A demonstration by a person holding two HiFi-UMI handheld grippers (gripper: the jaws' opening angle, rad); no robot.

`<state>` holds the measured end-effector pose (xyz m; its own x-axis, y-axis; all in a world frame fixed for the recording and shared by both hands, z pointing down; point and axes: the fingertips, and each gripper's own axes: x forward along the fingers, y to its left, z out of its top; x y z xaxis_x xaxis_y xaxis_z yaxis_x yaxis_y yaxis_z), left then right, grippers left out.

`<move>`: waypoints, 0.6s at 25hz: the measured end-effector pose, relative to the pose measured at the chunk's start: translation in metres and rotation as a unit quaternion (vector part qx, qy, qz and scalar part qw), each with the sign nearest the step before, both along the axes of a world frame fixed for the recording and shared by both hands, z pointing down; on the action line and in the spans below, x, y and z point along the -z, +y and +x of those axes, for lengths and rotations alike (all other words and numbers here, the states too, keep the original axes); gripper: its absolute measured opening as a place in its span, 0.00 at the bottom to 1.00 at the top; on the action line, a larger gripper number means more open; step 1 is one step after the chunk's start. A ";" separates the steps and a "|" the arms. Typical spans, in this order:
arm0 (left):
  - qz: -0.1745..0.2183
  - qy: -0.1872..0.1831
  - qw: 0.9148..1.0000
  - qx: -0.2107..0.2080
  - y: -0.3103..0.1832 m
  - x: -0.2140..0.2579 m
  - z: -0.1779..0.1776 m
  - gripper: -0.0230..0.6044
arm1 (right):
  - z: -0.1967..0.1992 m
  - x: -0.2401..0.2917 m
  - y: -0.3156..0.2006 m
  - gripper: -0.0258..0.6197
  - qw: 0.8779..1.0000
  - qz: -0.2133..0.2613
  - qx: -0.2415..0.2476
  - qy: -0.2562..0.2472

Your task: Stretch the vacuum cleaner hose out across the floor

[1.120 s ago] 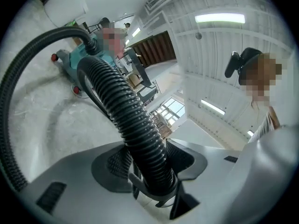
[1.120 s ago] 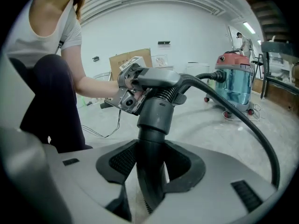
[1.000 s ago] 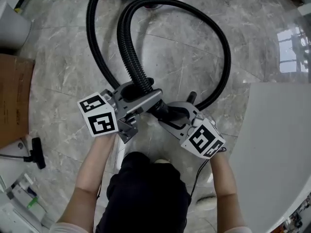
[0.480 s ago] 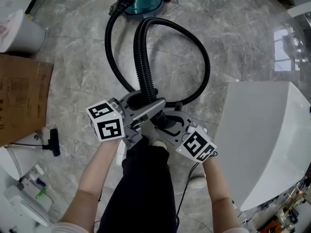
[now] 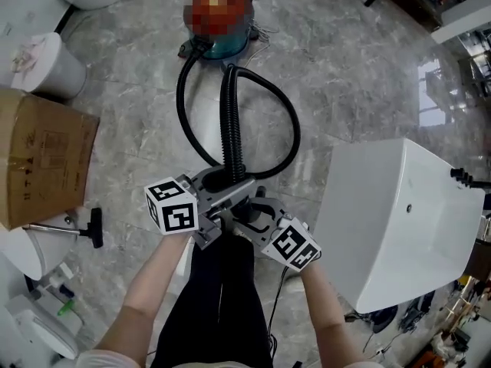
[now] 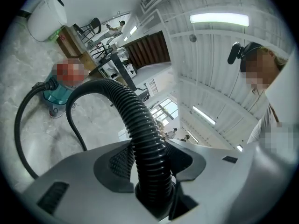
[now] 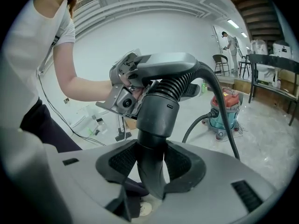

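Head view showed glossy marble floor, ribbed black hose looped; left gripper fingers, just closing, clamped hose; right gripper fingers clamped smooth cuff.

No legible text, brand or number found.

Cardboard box: dark printed lines and a small block of symbols on its top face, too small to read.

Left marker cube, on the left gripper: black-and-white square code patterns on two visible faces, no letters.

Right marker cube, on the right gripper: patterns of the same kind.

Hose cuff, at the end of the vacuum cleaner hose: one small oval moulded mark in the right gripper view, illegible.
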<state>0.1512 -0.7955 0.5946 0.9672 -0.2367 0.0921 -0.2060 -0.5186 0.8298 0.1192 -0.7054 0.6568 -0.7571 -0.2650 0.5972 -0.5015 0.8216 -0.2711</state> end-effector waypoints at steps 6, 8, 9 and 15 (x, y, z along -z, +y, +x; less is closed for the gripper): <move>-0.006 0.010 1.000 -0.014 0.022 0.075 0.003 0.35 | -0.003 0.074 0.021 0.33 1.000 -0.005 -0.024 0.006; -0.005 0.015 1.000 -0.015 0.030 0.100 0.003 0.35 | -0.005 0.100 0.028 0.33 0.999 -0.003 -0.033 0.005; -0.005 0.017 1.000 -0.016 0.034 0.113 0.003 0.35 | -0.007 0.112 0.033 0.33 0.999 -0.004 -0.039 0.003; 0.001 0.009 0.999 -0.032 0.076 0.177 -0.001 0.35 | -0.017 0.175 0.071 0.33 0.998 -0.001 -0.062 -0.008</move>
